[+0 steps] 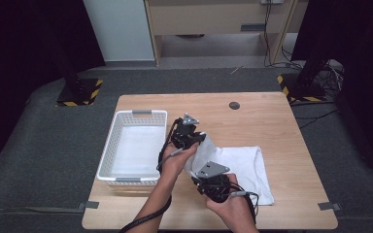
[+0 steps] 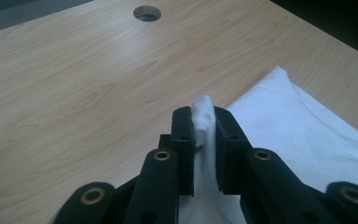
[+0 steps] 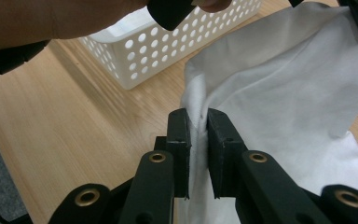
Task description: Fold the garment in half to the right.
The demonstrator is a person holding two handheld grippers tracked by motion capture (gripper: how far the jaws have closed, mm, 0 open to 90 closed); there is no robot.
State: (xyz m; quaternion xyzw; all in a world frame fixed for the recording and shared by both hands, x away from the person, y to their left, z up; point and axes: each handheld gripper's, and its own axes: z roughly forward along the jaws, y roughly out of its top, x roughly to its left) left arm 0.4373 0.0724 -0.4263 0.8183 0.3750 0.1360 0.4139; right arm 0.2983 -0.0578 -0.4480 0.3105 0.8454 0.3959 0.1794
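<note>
A white cloth (image 1: 245,167) lies on the right half of the wooden table (image 1: 252,121), with its left edge lifted off the surface. My left gripper (image 1: 200,139) is shut on the far part of that lifted edge; in the left gripper view a bunched fold of cloth (image 2: 204,116) is pinched between the jaws of the left gripper (image 2: 201,122). My right gripper (image 1: 197,180) is shut on the near part of the same edge. In the right gripper view the cloth (image 3: 279,84) rises from between the jaws of the right gripper (image 3: 198,122) towards the other hand.
A white perforated basket (image 1: 134,148) stands on the table's left side, close beside the left hand; its holed wall (image 3: 168,46) appears behind the cloth in the right gripper view. A round cable hole (image 1: 234,105) sits near the table's far edge.
</note>
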